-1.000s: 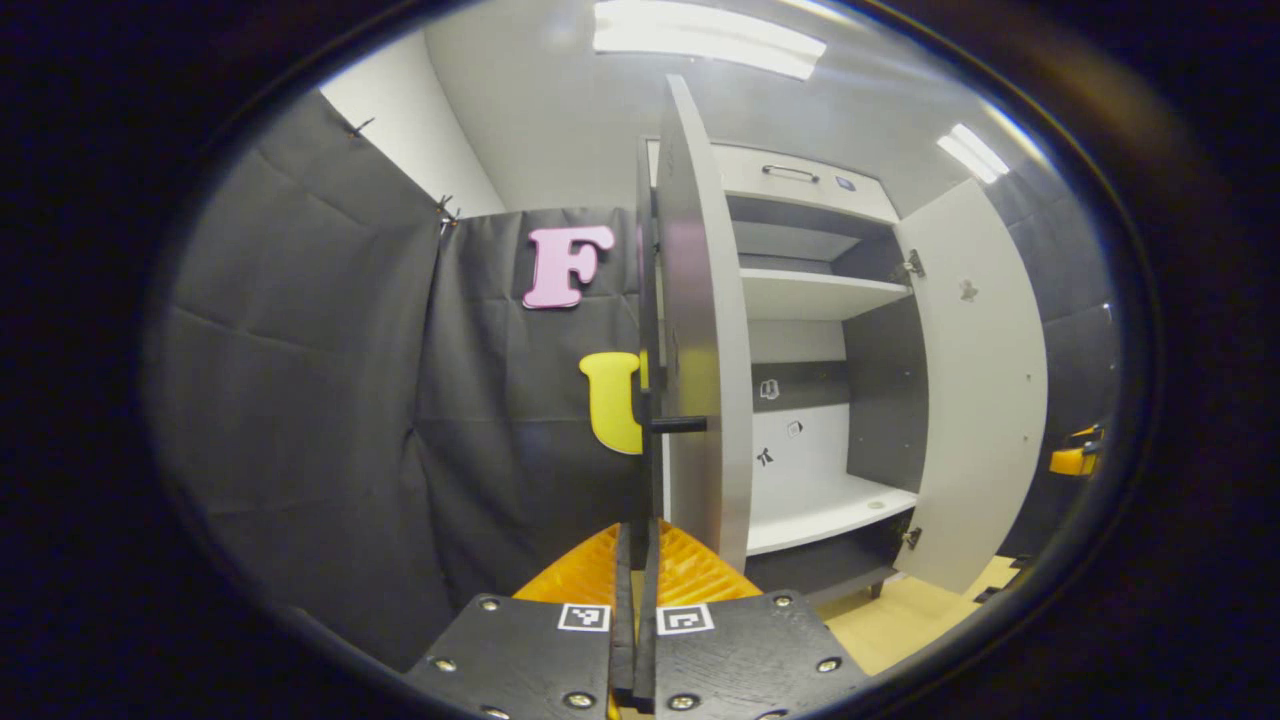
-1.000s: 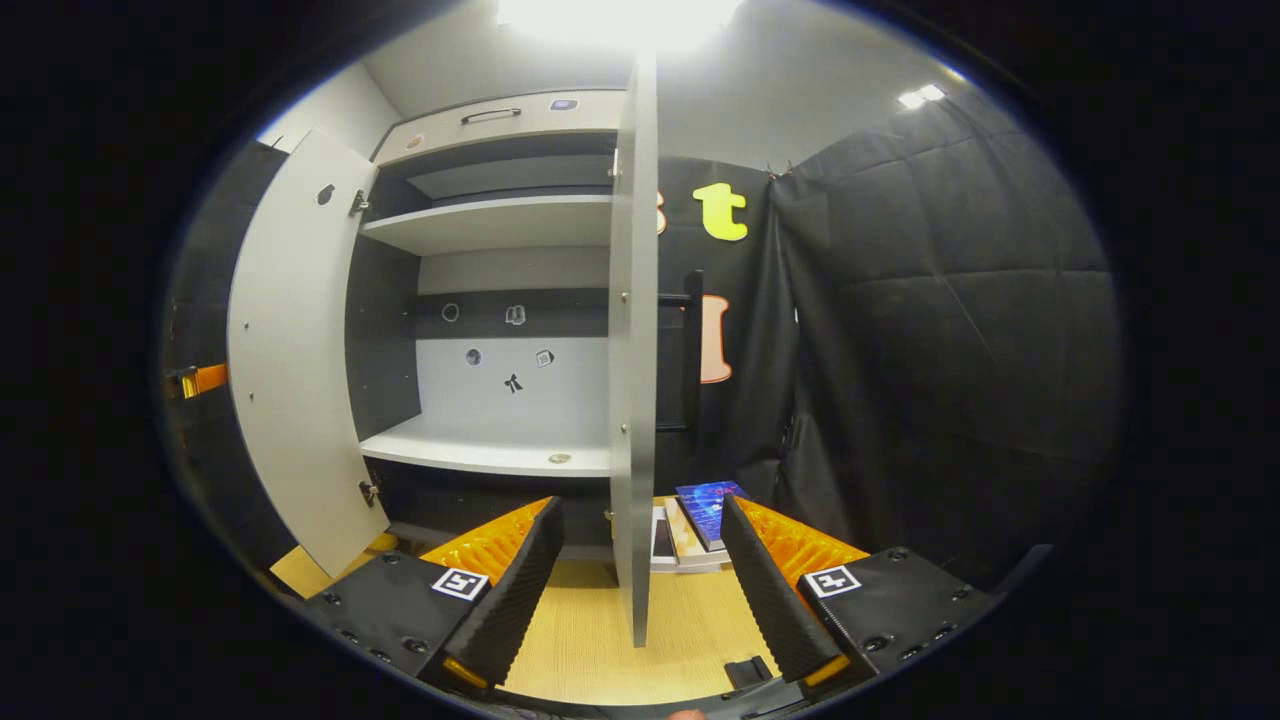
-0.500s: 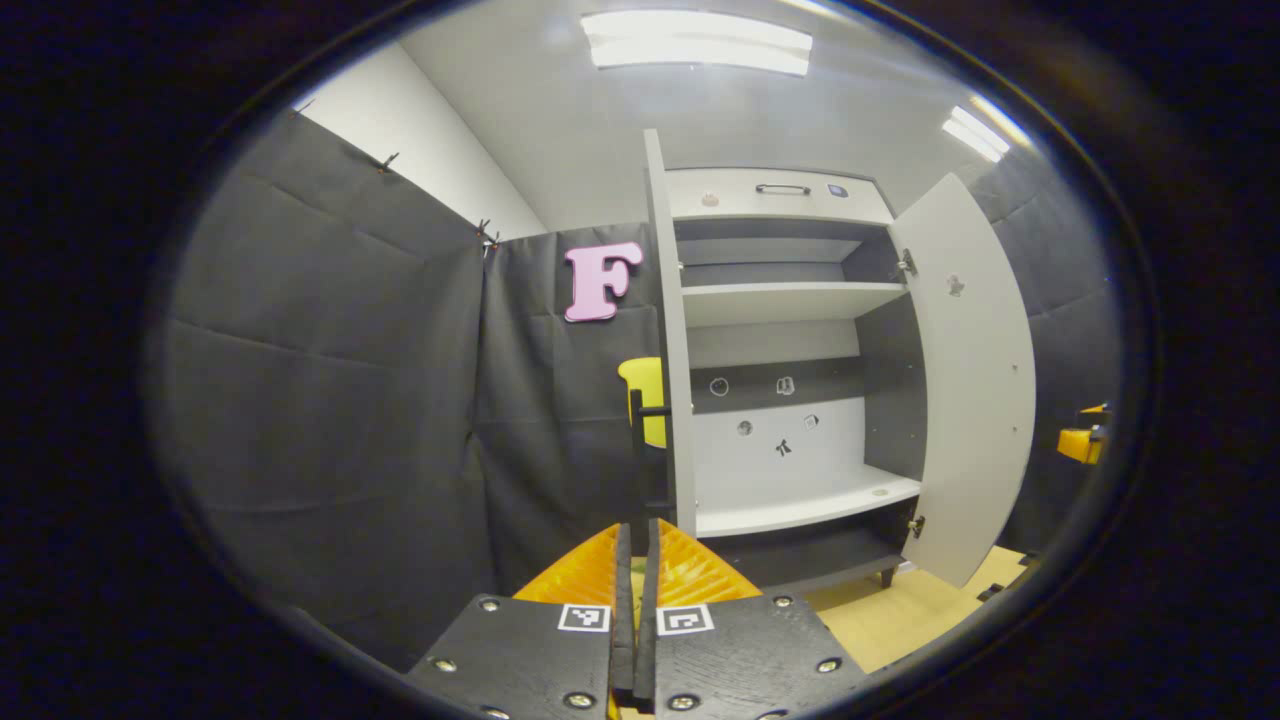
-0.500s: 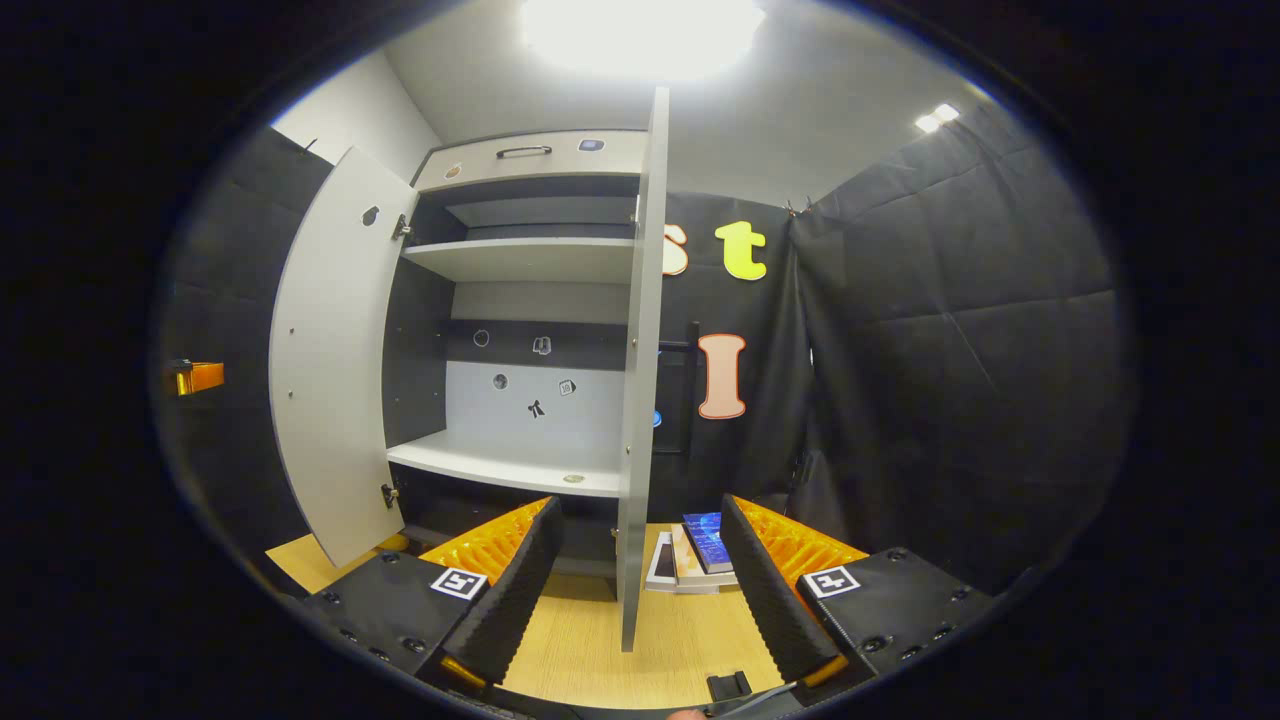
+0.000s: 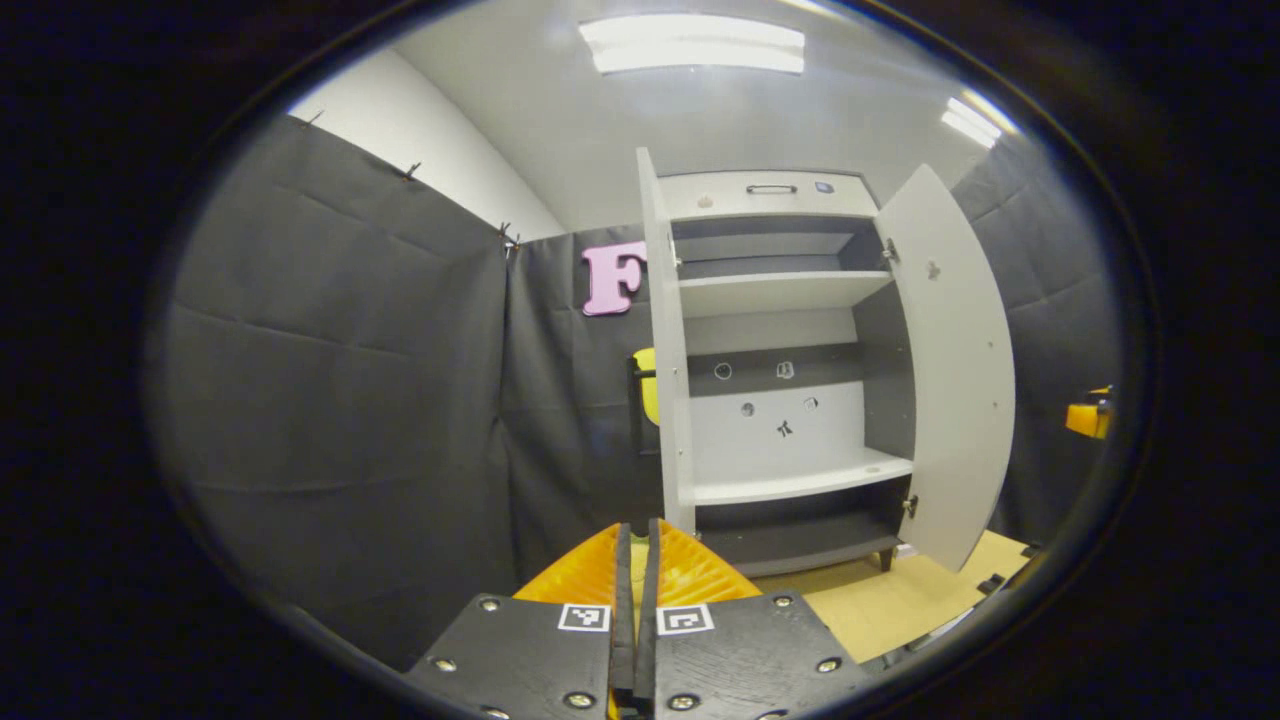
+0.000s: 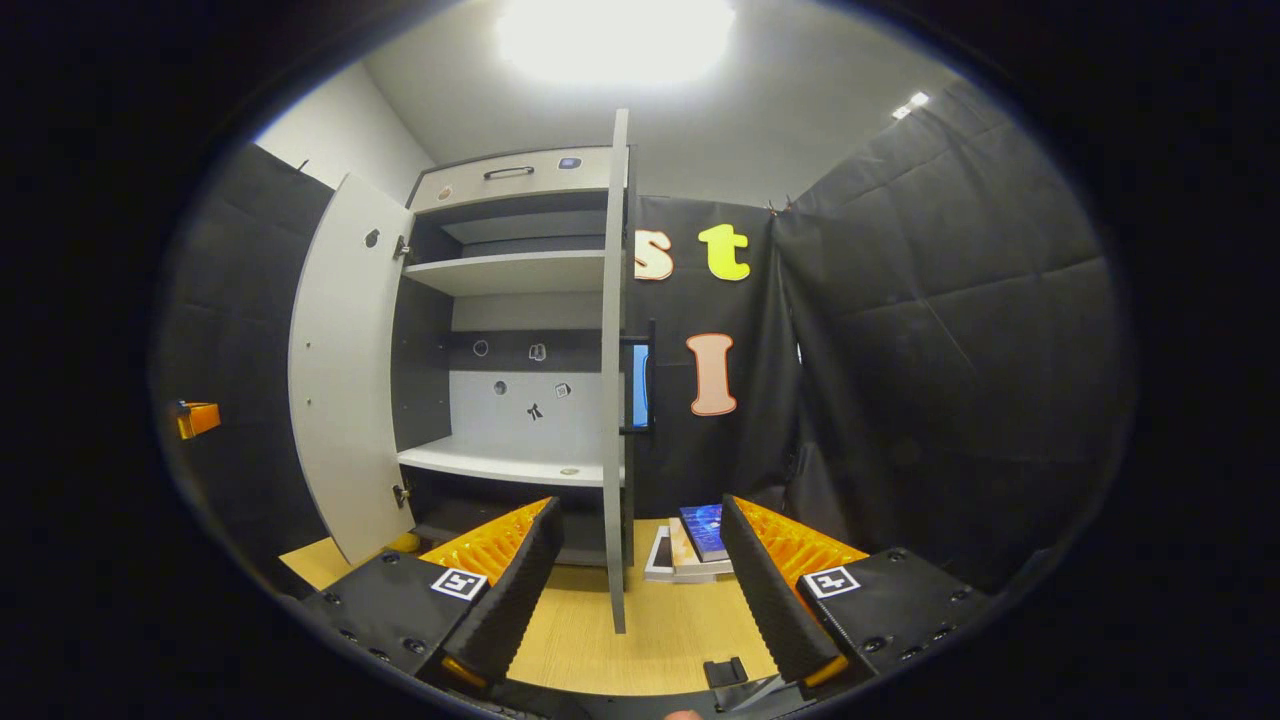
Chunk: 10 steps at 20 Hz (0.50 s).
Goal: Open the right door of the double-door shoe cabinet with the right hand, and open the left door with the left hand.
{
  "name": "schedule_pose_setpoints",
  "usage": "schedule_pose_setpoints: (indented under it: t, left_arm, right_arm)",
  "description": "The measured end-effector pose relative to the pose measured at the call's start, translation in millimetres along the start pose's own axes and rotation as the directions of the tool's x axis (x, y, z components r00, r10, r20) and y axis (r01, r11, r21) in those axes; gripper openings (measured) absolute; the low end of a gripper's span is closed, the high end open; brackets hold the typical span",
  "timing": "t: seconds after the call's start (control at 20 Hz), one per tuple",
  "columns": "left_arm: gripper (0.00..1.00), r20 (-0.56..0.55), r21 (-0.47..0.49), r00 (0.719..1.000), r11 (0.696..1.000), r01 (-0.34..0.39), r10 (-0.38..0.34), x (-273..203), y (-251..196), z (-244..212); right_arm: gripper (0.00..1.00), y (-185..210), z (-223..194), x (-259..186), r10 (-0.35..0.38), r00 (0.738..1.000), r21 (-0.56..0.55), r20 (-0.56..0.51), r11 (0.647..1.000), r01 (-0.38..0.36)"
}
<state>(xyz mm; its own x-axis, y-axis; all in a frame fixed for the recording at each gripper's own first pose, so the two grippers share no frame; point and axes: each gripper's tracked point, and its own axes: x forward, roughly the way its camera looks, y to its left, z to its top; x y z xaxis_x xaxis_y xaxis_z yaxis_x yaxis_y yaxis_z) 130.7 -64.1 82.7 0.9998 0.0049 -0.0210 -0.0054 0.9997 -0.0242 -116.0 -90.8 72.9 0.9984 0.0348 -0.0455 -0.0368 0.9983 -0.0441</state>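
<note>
The shoe cabinet [image 5: 780, 195] stands with both doors swung wide. In the left gripper view the left door [image 5: 665, 340] is edge-on straight ahead, its dark handle [image 5: 637, 400] on the far side, and the right door [image 5: 950, 370] hangs out to the right. My left gripper [image 5: 635, 545] is shut on nothing, some way back from the left door. In the right gripper view the right door [image 6: 612, 370] is edge-on ahead with its handle [image 6: 650, 375], and the left door [image 6: 345, 370] stands at the left. My right gripper [image 6: 640, 510] is open and holds nothing, short of that door's edge.
Inside are bare white shelves [image 6: 500, 462] with small stickers on the back panel. A short stack of books [image 6: 690, 545] lies on the wooden floor [image 6: 680, 630] right of the cabinet. Black cloth walls close both sides. The other gripper shows small at each view's edge [image 5: 1088, 415] [image 6: 197, 417].
Both grippers have drawn back from the cabinet, which now looks smaller and farther off. The left door's edge is no longer close in front of my left gripper. Finger states are unchanged.
</note>
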Motion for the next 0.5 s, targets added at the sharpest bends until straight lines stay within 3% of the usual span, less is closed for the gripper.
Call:
schedule_pose_setpoints:
  t: [0.15, 0.25, 0.35, 0.4, 0.5]
  left_arm:
    - [0.0, -0.017, 0.017, 1.0, 1.0, -0.01, 0.01, -6, 0, -8]
    - [0.06, -0.026, 0.026, 0.999, 0.999, -0.027, 0.028, -7, 4, -13]
    - [0.21, -0.036, 0.012, 0.999, 1.0, -0.017, 0.017, -10, -2, -20]
    - [0.38, -0.042, 0.005, 0.999, 1.0, -0.01, 0.01, -13, -5, -24]
    - [0.58, -0.048, 0.004, 0.999, 1.0, 0.001, -0.001, -17, -7, -26]
  right_arm:
    - [0.99, 1, -6, -10, 0.004, 1.0, -0.011, 0.003, 1.0, -0.004]
    - [0.99, 4, -11, -16, 0.006, 1.0, -0.017, 0.003, 1.0, -0.006]
    - [0.99, 7, -16, -19, 0.013, 1.0, -0.008, 0.0, 1.0, -0.013]
    - [0.99, 10, -19, -19, 0.023, 1.0, 0.003, -0.008, 1.0, -0.023]
    - [0.99, 14, -22, -21, 0.035, 0.999, 0.02, -0.017, 0.999, -0.035]
